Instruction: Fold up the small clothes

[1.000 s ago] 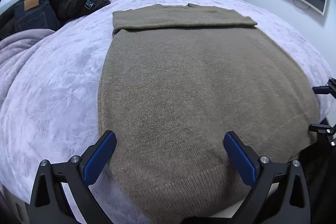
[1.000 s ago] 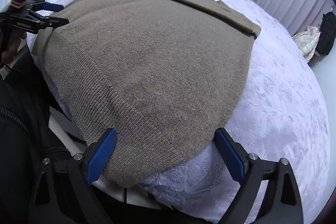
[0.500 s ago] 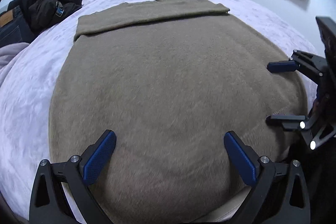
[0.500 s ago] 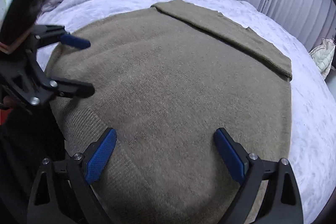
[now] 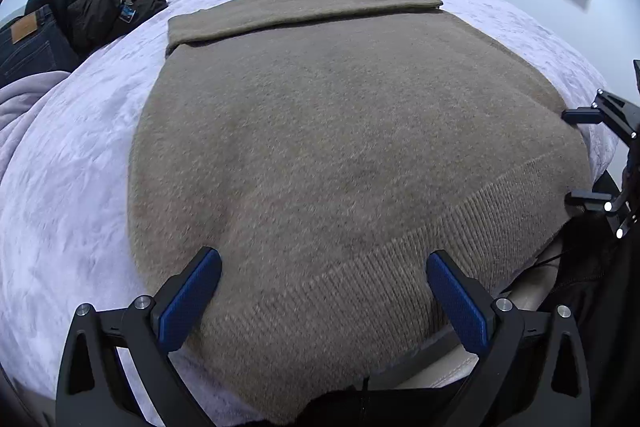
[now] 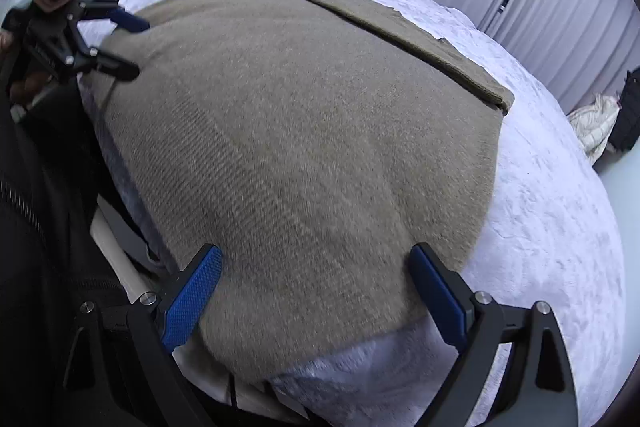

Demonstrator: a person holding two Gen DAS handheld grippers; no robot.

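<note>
Sweater hem drops past the bed edge — hidden below.

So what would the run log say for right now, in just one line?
step: reach for hem | sweater: flat on bed, top strip folded | left gripper: open over hem | right gripper: open, empty

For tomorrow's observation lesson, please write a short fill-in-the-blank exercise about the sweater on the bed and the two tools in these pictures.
1. The brown sweater lies spread on a pale purple ____.
2. The fingers of the left tool are ____, gripping nothing.
3. The ribbed hem is at the sweater's ____ edge, closest to both tools.
4. The jeans lie beside a ____ jacket.

Missing words: blanket; open; near; black
</note>
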